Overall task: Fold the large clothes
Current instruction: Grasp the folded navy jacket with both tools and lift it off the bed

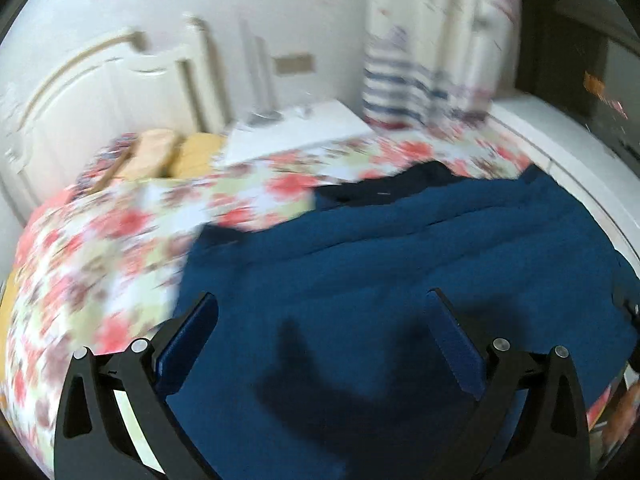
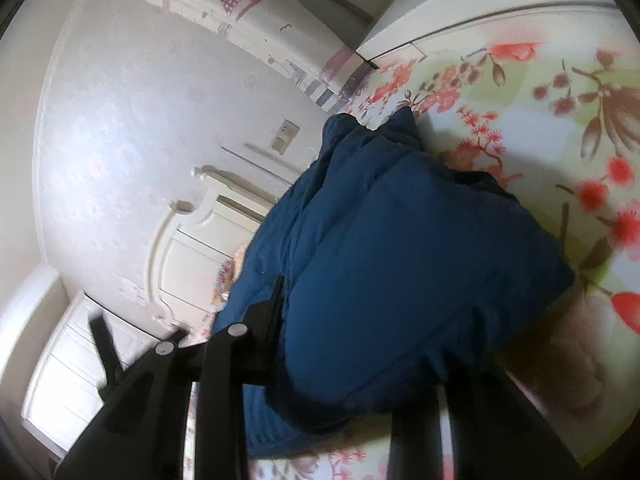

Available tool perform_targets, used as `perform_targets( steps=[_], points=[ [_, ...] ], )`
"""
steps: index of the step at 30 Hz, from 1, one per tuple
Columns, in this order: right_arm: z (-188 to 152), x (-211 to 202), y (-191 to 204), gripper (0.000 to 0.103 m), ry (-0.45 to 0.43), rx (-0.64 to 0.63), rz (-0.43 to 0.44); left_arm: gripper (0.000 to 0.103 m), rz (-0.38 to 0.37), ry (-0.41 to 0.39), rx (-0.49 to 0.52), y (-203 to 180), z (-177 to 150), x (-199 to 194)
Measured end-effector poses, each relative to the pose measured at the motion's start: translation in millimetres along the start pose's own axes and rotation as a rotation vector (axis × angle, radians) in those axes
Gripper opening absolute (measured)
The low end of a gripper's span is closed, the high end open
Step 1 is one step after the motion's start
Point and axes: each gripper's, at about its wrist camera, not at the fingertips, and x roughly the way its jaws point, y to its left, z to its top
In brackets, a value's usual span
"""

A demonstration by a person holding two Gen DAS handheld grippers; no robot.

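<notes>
The blue garment (image 1: 400, 272) lies spread on the bed, over a floral bedspread (image 1: 100, 248) printed with red blossoms; no brand, label or readable writing shows on it or anywhere else in either view (much of the left wrist view is smeared by motion).

In the left wrist view the garment fills the near middle and right of the picture, with a darker navy part (image 1: 392, 188) at its far edge. The left hand-held gripper (image 1: 324, 308) hangs just above the cloth, its two blue-padded fingers (image 1: 188, 340) standing well apart with nothing pinched between them; their shadow falls on the fabric below.

In the right wrist view, which is rolled sideways, the garment (image 2: 400, 248) bulges up in a thick bunched fold directly ahead of the right hand-held gripper (image 2: 360, 320). Its black fingers (image 2: 276, 308) press into the near end of that bunch from either side, so the jaws are clamped on the blue garment, the cloth swelling between and over them. The bedspread (image 2: 560, 112) shows to the right and below.

Farther out, a cream headboard (image 1: 100, 92) stands at the far left of the bed, with pillows (image 1: 176, 156) beneath it, a white nightstand (image 1: 296, 128) beside it, and a striped patterned curtain (image 1: 420, 60) against the far wall.
</notes>
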Motion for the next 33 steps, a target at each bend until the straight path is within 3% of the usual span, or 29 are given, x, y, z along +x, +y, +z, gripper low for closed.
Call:
perform_targets(
  steps=[6, 9, 15, 17, 19, 21, 25, 27, 30, 32, 33],
  points=[
    [0, 8, -4, 0.046, 0.046, -0.026, -0.048, 0.098, 0.08, 0.112, 0.0, -36, 42, 85],
    [-1, 8, -4, 0.054, 0.048, -0.051, -0.051, 0.099, 0.04, 0.172, -0.031, -33, 36, 121],
    [-2, 16, 4, 0.059, 0.033, -0.102, -0.087, 0.098, 0.011, 0.1, -0.098, -24, 27, 96],
    [-2, 16, 2, 0.05, 0.019, -0.106, -0.073, 0.098, -0.038, 0.033, -0.104, -27, 15, 65],
    [-1, 15, 2, 0.045, 0.009, -0.112, -0.068, 0.098, -0.024, -0.031, -0.048, -36, -12, 28],
    [0, 14, 9, 0.041, -0.003, -0.136, -0.077, 0.098, -0.006, -0.043, 0.022, -47, -45, 6],
    [-2, 10, 25, 0.037, -0.039, -0.195, -0.097, 0.099, -0.021, -0.069, 0.086, -55, -102, -12],
    [-4, 7, 43, 0.035, -0.074, -0.249, -0.124, 0.099, -0.034, -0.073, 0.126, -53, -114, -12],
    [-10, 3, 88, 0.034, -0.127, -0.411, -0.177, 0.098, -0.182, 0.013, 0.083, -28, -107, -20],
    [-18, 4, 122, 0.034, -0.157, -0.555, -0.211, 0.098, -0.383, -0.018, -0.034, 6, -99, -36],
    [-27, 7, 145, 0.034, -0.178, -0.656, -0.232, 0.098, -0.514, -0.049, -0.168, 38, -92, -42]
  ],
)
